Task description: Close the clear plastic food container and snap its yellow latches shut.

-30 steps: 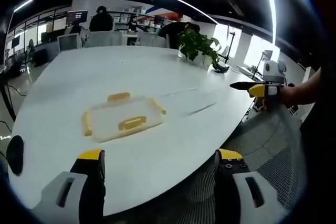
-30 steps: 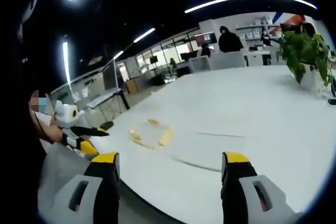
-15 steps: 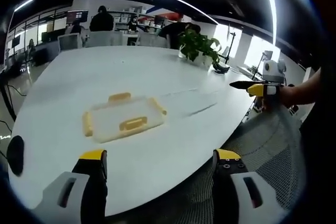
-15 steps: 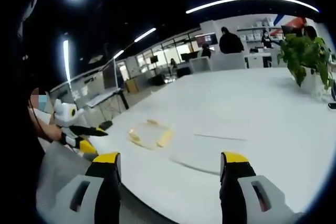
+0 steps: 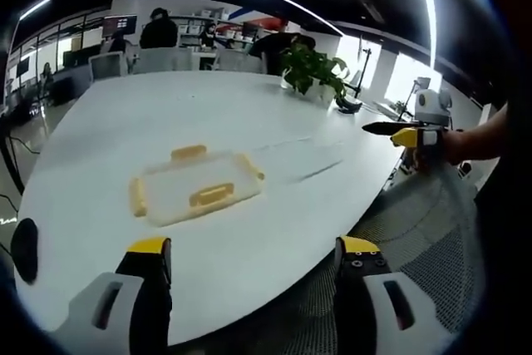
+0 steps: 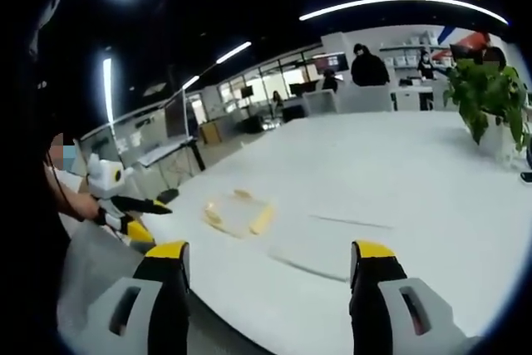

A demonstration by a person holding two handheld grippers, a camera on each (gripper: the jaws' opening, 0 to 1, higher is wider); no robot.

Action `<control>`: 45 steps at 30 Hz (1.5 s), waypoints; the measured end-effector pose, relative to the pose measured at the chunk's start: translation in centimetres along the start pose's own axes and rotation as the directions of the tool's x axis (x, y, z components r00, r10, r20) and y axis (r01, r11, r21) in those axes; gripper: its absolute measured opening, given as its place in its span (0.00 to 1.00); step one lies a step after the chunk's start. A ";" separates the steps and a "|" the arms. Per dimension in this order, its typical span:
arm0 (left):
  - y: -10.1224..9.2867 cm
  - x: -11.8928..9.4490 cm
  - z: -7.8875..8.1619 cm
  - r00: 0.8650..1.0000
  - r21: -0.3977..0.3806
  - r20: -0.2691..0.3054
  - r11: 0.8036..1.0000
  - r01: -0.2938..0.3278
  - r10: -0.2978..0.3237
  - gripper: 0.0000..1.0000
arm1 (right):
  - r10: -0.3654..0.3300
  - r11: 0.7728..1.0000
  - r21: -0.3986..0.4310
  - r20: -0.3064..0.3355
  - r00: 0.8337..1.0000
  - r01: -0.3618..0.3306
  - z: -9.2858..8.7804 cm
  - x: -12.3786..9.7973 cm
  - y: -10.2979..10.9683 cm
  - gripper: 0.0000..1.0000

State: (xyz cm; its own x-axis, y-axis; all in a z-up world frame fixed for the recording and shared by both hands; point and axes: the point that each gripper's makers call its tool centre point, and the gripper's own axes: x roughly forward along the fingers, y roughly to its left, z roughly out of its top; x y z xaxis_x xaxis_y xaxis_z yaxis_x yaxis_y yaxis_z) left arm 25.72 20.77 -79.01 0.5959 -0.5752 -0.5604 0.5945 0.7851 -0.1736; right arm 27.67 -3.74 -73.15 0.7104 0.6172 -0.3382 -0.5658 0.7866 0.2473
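Left gripper view: a clear plastic container (image 5: 193, 187) with yellow latches (image 5: 209, 195) lies flat on a white table (image 5: 274, 139), near the front edge and well apart from both tongs. The left tongs (image 5: 253, 259) hover gaping and empty off the table edge. The right tongs (image 6: 270, 262) are also spread wide, holding nothing. The container looks light, thin and likely to slide, so steady one side and press on a latch. A potted plant (image 5: 314, 71) stands far back.
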 end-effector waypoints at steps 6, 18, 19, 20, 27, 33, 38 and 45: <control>0.4 0.2 0.7 1.000 0.015 0.005 1.000 0.007 -0.007 0.81 | 0.007 1.000 -0.024 0.015 1.000 -0.006 0.9 0.4 -0.1 0.79; 1.8 0.3 0.8 0.999 0.051 -0.027 0.998 0.032 -0.031 0.79 | 0.040 0.998 -0.049 0.027 0.999 -0.039 2.8 2.3 0.9 0.78; 2.0 0.3 0.9 0.999 0.053 -0.026 0.998 0.031 -0.030 0.79 | 0.043 0.998 -0.050 0.030 0.999 -0.041 2.9 2.5 1.0 0.78; 2.0 0.3 1.0 0.999 0.054 -0.026 0.998 0.031 -0.030 0.79 | 0.048 0.998 -0.051 0.029 0.998 -0.047 3.0 2.8 1.2 0.78; 2.7 0.4 1.4 0.999 0.025 -0.029 0.999 0.032 -0.031 0.78 | 0.079 0.995 -0.063 0.024 0.997 -0.077 3.3 4.3 2.3 0.77; 3.5 0.7 2.3 0.999 0.032 -0.023 0.999 0.036 -0.035 0.77 | 0.116 0.989 -0.090 -0.002 0.993 -0.116 3.1 5.6 3.5 0.77; 4.0 0.8 2.5 0.999 0.041 -0.028 0.998 0.037 -0.036 0.77 | 0.128 0.987 -0.101 -0.006 0.992 -0.128 3.3 6.4 3.8 0.76; 4.4 0.8 2.1 0.997 0.058 -0.053 0.997 0.051 -0.047 0.76 | 0.132 0.986 -0.103 -0.013 0.991 -0.133 3.3 7.2 3.9 0.75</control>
State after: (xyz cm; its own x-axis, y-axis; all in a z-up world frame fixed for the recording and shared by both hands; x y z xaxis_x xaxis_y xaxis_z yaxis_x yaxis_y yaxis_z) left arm 29.98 23.29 -78.58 0.5375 -0.5988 -0.5938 0.6540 0.7405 -0.1548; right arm 31.96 3.83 -71.60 0.6239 0.7155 -0.3143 -0.6953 0.6919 0.1947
